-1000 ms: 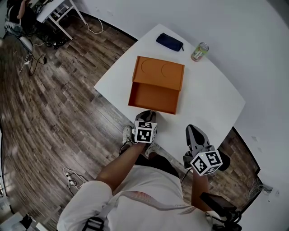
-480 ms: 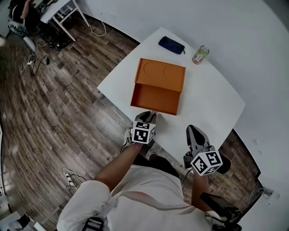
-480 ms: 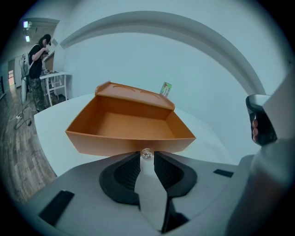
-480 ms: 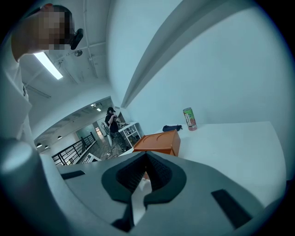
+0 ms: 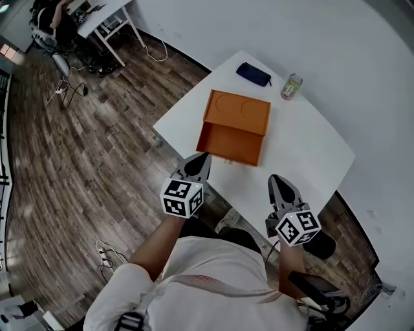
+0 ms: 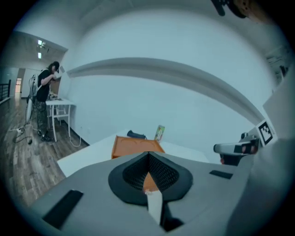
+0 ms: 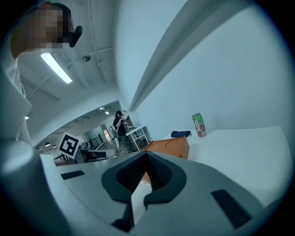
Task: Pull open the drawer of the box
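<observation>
The orange box (image 5: 238, 111) sits on the white table (image 5: 304, 155), and its drawer (image 5: 229, 143) stands pulled out toward me. My left gripper (image 5: 199, 163) hovers above the table's near edge, short of the drawer front and not touching it. Its jaws have just been closing and are now shut with nothing between them. The right gripper (image 5: 279, 184) hangs over the near right of the table, shut and empty. The box (image 6: 133, 146) lies beyond the shut left gripper (image 6: 148, 154) in the left gripper view. In the right gripper view the box (image 7: 169, 146) lies past the right gripper (image 7: 147, 156).
A drink can (image 5: 291, 86) and a dark pouch (image 5: 253, 74) lie at the table's far side, behind the box. Wood floor (image 5: 97, 168) surrounds the table, with a white desk (image 5: 103, 16) and a person at the far left. The wall runs close along the table's right.
My left gripper has left the drawer front, risen toward me and moved left, its jaws now closed. The right gripper stayed nearly where it was. The drawer remains out.
</observation>
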Demonstrator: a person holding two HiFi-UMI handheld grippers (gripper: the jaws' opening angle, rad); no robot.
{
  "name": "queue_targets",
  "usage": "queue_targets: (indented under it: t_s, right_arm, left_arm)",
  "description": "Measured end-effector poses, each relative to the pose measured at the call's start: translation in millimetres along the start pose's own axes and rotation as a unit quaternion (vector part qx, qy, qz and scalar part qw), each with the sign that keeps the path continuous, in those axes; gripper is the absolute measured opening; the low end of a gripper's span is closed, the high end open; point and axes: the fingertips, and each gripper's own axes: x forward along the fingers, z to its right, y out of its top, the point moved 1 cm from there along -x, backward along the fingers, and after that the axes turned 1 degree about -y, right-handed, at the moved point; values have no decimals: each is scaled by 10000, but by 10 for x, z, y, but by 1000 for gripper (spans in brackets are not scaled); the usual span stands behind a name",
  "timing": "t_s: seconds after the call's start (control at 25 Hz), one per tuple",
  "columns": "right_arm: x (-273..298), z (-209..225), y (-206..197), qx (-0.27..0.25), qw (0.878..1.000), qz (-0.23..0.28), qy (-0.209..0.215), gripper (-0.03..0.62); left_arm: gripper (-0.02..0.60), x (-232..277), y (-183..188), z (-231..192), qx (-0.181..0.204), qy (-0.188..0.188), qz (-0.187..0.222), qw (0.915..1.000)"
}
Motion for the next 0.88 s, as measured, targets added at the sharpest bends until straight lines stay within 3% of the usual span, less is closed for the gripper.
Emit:
queue_targets:
  t_s: [0.16, 0.4, 0.64, 0.88]
  right_arm:
    - [-44, -190, 142, -107, 9997, 147, 137, 3]
    - [-147, -566, 409, -321, 9980, 527, 119, 3]
    - [-338, -1230, 535, -520, 9940, 953, -102, 3]
    - [-576, -1762, 416, -595, 9897, 1218, -455, 3]
  left_arm:
    - [11, -476, 579, 107, 224, -102, 722, 9971]
    - [11, -1005, 951, 167, 704, -303, 1175, 9901]
    - [11, -1684, 997, 40, 1230, -422, 1359, 9822]
    - [11, -2197, 871, -145, 1020, -792, 1472, 9806]
